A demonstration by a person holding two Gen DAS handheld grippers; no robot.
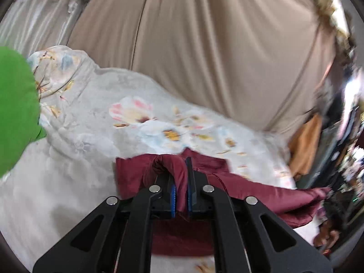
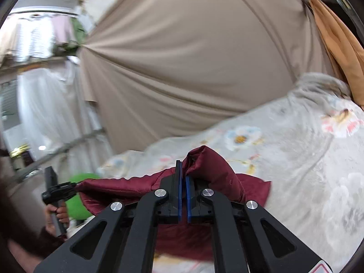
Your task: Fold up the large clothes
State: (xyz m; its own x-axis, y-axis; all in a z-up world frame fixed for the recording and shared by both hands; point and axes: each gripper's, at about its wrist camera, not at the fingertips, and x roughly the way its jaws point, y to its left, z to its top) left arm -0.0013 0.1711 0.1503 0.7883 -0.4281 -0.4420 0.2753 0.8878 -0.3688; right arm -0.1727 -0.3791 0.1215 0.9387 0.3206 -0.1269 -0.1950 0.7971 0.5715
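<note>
Curtain [image 1: 216,45], taupe and pleated, backs a floral bedspread [image 1: 91,125]; green cushion [image 1: 13,104] left. Both left gripper [image 1: 180,182] and right gripper [image 2: 183,182] pinch the glossy maroon jacket [image 1: 250,195] above it.

Two black two-finger grippers, left gripper [image 1: 180,177] and right gripper [image 2: 183,177], each with blue ribbed pads [image 1: 173,201], slotted link arms, silver round pivot screws [image 2: 160,192]; bare-skinned hand [image 2: 55,213], dark sleeve.

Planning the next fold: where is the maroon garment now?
The maroon garment hangs pinched between both grippers, left gripper and right gripper, just above the floral bedspread.
</note>
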